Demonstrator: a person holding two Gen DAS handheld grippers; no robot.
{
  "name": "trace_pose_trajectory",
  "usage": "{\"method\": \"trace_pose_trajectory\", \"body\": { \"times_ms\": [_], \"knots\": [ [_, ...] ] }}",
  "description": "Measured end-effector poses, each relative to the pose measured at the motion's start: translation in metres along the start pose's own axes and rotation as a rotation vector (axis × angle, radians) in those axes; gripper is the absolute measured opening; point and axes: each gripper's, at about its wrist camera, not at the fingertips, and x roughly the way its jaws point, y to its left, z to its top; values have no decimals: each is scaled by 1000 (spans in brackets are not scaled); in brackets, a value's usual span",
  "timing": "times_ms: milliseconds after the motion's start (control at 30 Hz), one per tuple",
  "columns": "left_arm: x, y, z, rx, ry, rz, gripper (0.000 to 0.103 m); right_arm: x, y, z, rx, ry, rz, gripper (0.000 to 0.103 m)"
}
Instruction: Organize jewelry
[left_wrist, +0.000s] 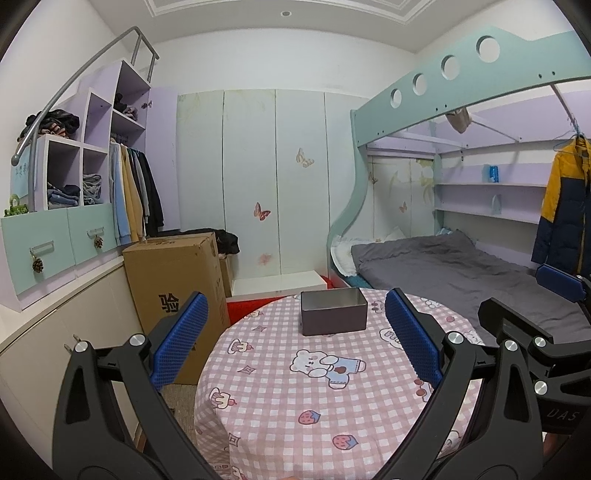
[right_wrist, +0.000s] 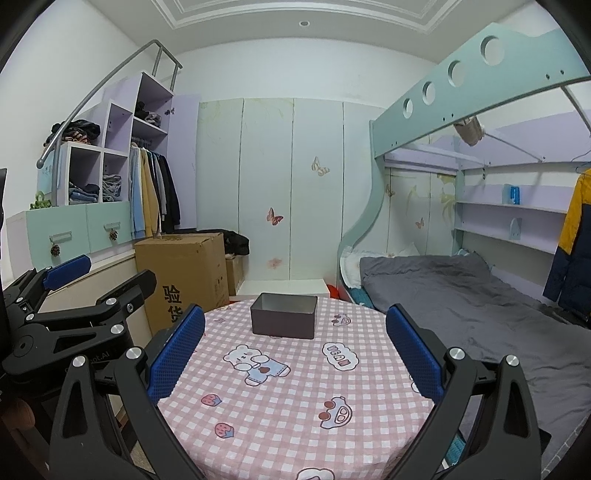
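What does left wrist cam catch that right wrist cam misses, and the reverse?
Only the left wrist view shows the right gripper from the side, at the right edge above the bed, and the whole hanging yellow and navy jacket.

Only the right wrist view shows the left gripper from the side, at the left edge, and a car print on the tablecloth.

Both show the open grey box on the round table's pink checked cloth, no jewelry visible, the cardboard carton, the wardrobe doors, and both grippers open.
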Motion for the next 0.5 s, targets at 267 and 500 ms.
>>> {"method": "trace_pose_trajectory", "body": {
  "times_ms": [267, 500],
  "knots": [
    [46, -4, -12, 7, 63, 7, 95, 42, -5, -11, 24, 57, -7, 95],
    [97, -9, -32, 22, 155, 12, 95, 88, -15, -29, 60, 146, 5, 95]
  ]
}}
